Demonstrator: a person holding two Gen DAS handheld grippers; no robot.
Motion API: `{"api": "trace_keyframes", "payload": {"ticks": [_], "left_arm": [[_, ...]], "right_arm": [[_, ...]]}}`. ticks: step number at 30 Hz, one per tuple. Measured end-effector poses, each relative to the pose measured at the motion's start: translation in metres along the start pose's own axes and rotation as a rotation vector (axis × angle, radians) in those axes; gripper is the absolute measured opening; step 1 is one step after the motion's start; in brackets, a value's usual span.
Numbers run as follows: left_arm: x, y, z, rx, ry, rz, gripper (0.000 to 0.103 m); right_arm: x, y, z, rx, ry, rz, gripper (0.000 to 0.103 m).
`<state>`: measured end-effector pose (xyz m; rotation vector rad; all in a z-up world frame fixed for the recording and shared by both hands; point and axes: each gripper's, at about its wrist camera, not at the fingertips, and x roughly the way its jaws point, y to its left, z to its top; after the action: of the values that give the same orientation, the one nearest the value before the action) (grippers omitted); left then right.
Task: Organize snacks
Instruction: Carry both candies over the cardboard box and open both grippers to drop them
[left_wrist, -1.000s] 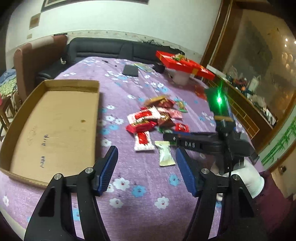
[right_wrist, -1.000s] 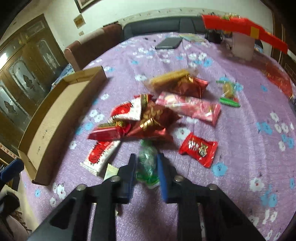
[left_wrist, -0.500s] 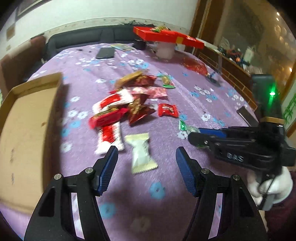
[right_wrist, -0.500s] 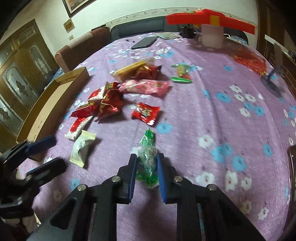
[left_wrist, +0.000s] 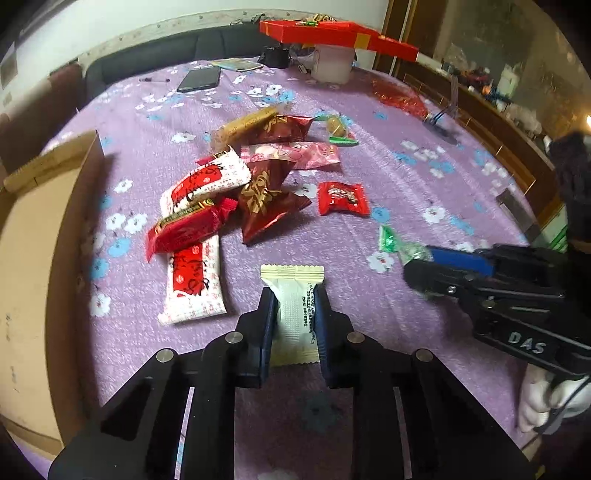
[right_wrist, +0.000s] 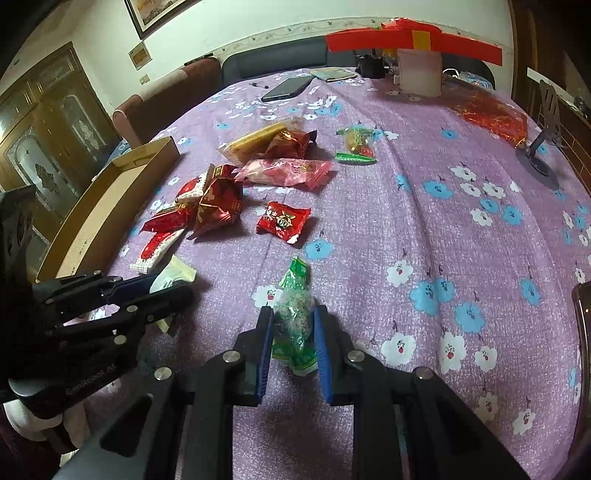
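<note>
Left gripper (left_wrist: 294, 306): jaws just closed on the cream snack packet (left_wrist: 295, 314), pinched mid-length.
Right gripper (right_wrist: 293, 326): green candy wrapper (right_wrist: 295, 317) clamped between the jaws.

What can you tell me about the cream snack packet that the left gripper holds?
The cream packet is a small pillow-shaped wrapper, matte and plastic-looking, with crimped zigzag ends and a strip of fine dark print along its right side. It lies lengthwise between the jaws of the left gripper, which have just been closing and now press on both its sides. Its far end sticks out past the jaws. Under it is the purple flowered tablecloth; no other snack touches it.
</note>
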<state>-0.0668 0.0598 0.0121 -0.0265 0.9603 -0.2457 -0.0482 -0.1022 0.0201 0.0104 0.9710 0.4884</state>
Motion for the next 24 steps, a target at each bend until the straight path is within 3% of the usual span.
{"api": "trace_keyframes", "payload": {"ticks": [6, 10, 15, 24], "left_arm": [[-0.044, 0.023, -0.004, -0.089, -0.087, -0.098, 0.020], [-0.079, 0.047, -0.007, -0.147, -0.161, -0.098, 0.020], [-0.117, 0.105, -0.025, -0.259, -0.238, 0.009, 0.020], [-0.136, 0.205, -0.060, -0.439, -0.234, 0.207, 0.020]], "right_arm": [[-0.017, 0.012, -0.003, -0.014, -0.031, 0.020, 0.024], [-0.030, 0.032, 0.002, -0.042, -0.053, 0.050, 0.024], [-0.032, 0.073, 0.010, -0.099, -0.054, 0.114, 0.024], [-0.010, 0.176, 0.039, -0.229, -0.024, 0.275, 0.024]]}}
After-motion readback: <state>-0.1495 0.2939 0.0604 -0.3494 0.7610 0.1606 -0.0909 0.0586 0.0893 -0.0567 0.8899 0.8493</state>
